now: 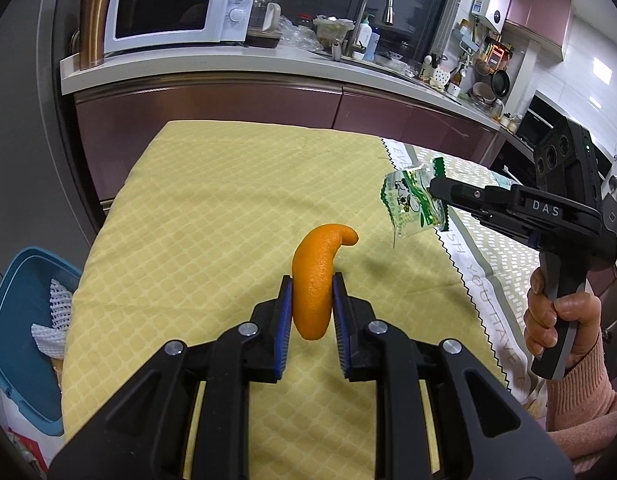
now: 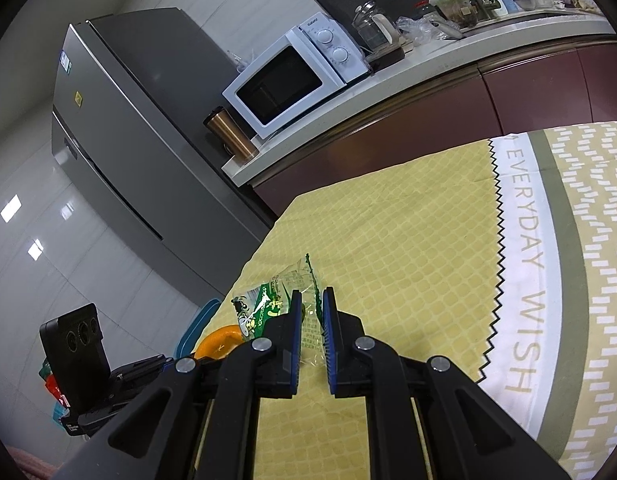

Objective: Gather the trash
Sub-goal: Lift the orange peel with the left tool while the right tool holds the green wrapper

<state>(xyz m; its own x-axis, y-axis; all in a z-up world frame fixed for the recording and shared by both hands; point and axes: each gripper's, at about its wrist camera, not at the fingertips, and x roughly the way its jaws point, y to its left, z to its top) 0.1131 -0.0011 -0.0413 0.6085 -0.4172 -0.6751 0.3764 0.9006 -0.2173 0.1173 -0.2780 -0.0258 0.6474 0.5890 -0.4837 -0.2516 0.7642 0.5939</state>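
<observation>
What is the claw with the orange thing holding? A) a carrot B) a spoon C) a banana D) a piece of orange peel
D: the left gripper is shut on a curved piece of orange peel with dimpled orange skin, held up above the yellow tablecloth.

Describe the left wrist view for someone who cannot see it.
The left gripper clamps a curved orange peel above a yellow tablecloth. To its right, the right gripper holds a clear green-printed wrapper; a blue bin sits lower left.
</observation>
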